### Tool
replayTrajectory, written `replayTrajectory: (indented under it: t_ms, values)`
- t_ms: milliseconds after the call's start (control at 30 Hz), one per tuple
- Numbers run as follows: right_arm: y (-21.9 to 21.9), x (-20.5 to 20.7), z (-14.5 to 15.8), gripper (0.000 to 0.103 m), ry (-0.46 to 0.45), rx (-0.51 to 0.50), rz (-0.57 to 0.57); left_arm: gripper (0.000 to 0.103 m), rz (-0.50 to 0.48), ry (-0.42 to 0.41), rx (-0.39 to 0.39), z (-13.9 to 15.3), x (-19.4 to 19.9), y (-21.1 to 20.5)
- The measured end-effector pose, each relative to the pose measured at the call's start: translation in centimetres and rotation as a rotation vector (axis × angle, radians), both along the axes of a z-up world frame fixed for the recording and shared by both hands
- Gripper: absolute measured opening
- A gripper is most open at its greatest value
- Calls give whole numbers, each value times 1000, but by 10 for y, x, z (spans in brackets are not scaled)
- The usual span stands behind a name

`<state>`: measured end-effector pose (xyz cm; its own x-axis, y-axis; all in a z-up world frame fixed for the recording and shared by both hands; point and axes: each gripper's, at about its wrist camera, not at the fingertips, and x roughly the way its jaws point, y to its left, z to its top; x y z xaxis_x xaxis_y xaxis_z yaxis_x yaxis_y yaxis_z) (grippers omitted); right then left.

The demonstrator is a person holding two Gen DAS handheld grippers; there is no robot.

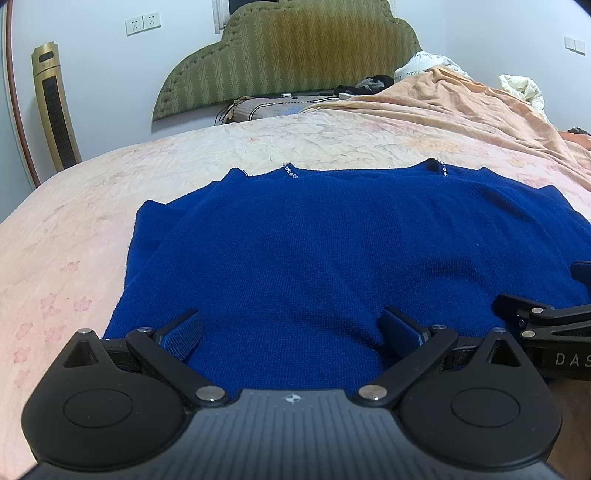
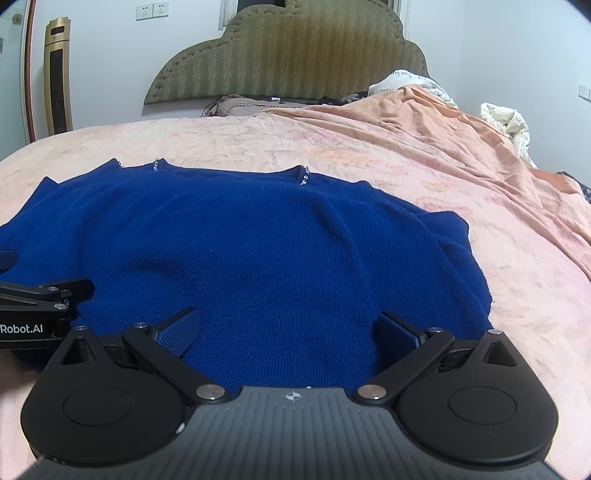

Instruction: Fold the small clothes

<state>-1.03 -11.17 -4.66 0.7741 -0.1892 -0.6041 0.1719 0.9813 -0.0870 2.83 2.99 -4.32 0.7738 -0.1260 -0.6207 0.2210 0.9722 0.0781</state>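
Risk lies at the near hem: both hand-held grippers, left (image 1: 291, 332) and right (image 2: 290, 330), gape over the sweater (image 1: 332, 251) and may pinch one layer only.

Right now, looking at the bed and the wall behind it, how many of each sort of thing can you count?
Blue sweater: 1
Hand-held gripper: 2, left and right, both open
Headboard: 1
Gold tower fan: 1
Wall sockets: 2
Peach blanket: 1
Total: 8
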Motion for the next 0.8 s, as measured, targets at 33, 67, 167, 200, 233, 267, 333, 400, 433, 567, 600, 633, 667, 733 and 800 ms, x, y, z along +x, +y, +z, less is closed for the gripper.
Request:
replayTrajectory:
  t_ms: [33, 67, 167, 200, 233, 267, 333, 400, 433, 567, 600, 633, 667, 733, 800]
  values:
    - [0, 0, 0, 103, 0, -2, 0, 103, 0, 0, 0, 0, 0, 0]
    - [0, 0, 0, 103, 0, -1, 0, 103, 0, -1, 1, 0, 0, 0]
    - [-3, 0, 0, 103, 3, 29, -1, 103, 0, 0, 0, 0, 0, 0]
    - [-4, 0, 0, 103, 3, 40, -1, 103, 0, -1, 2, 0, 0, 0]
    - [-5, 0, 0, 103, 4, 46, -1, 103, -1, -1, 4, 1, 0, 0]
    - [-5, 0, -1, 103, 4, 47, -1, 103, -3, 0, 14, 2, 0, -1]
    - [-5, 0, 0, 103, 3, 43, -1, 103, -3, 8, 41, 7, 0, -4]
    - [-6, 0, 0, 103, 0, 46, -1, 103, -7, 19, 49, 14, -1, -6]
    - [-7, -1, 1, 103, -8, 45, -4, 103, -5, 25, 47, 18, -2, -6]
    - [-9, -12, 9, 103, -54, 37, -49, 103, 9, 62, 46, 23, 2, -7]
    - [-10, -13, 10, 103, -50, 44, -49, 103, 16, 64, 48, 24, 2, -7]
    - [-11, -13, 10, 103, -40, 50, -50, 103, 24, 66, 53, 24, 3, -7]
    - [-13, -14, 11, 102, -34, 53, -52, 103, 28, 68, 57, 24, 3, -7]
    - [-14, -15, 11, 102, -32, 52, -59, 103, 27, 71, 64, 24, 3, -8]
    - [-12, -18, 11, 102, -35, 33, -54, 103, 28, 75, 74, 24, 3, -9]
